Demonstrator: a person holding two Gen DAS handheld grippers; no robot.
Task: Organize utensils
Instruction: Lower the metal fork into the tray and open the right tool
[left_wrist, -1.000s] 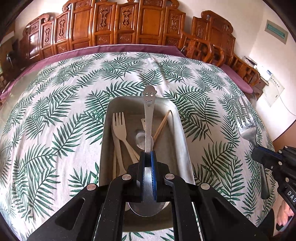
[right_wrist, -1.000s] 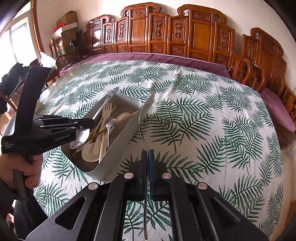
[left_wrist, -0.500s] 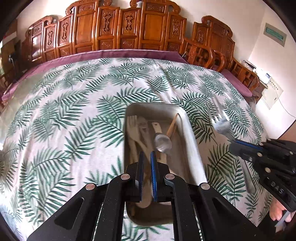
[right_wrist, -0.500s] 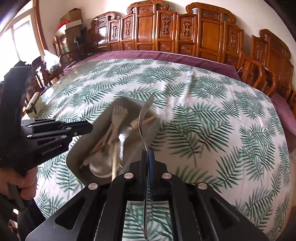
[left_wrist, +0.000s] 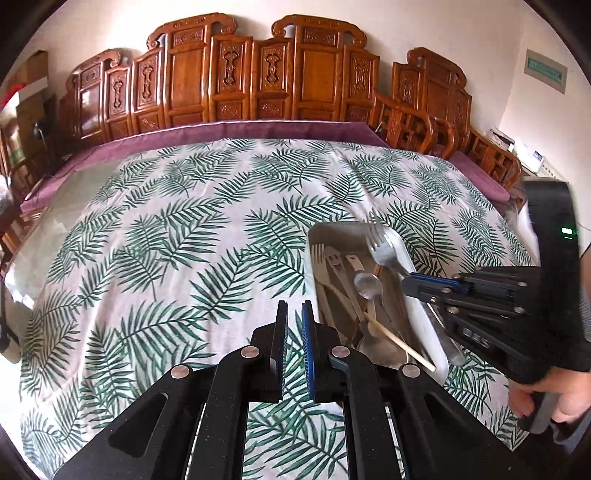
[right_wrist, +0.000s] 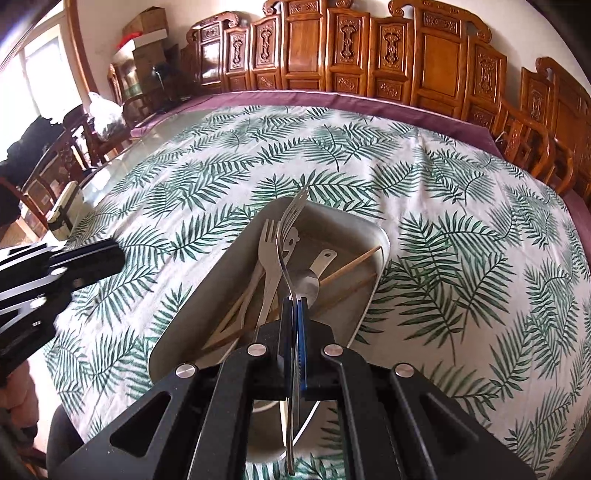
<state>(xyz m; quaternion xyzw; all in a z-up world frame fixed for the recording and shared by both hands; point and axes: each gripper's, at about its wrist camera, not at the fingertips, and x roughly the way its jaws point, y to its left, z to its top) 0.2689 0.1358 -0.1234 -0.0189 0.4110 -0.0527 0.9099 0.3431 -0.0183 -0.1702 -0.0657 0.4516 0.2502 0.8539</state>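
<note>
Viewing from left wrist:
Left gripper (left_wrist: 294, 314): jaws nearly closed, narrow gap, nothing held, over the tablecloth (left_wrist: 166, 240) just left of the tray (left_wrist: 424, 325).
Tray contents: spoon (left_wrist: 367, 286), smiley-handled utensil (left_wrist: 334, 264), chopstick (left_wrist: 399, 341).

Viewing from right wrist:
Right gripper (right_wrist: 293, 314): clamped on a metal fork (right_wrist: 286, 236), tines pointing far, above the tray.
Tray position: centre, near edge of table.

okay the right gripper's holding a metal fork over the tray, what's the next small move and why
Probably lower the right gripper a little and open it. It is shut on the metal fork, whose tines hang above the metal tray that already holds the other utensils. The left gripper is empty, off to the side.
</note>
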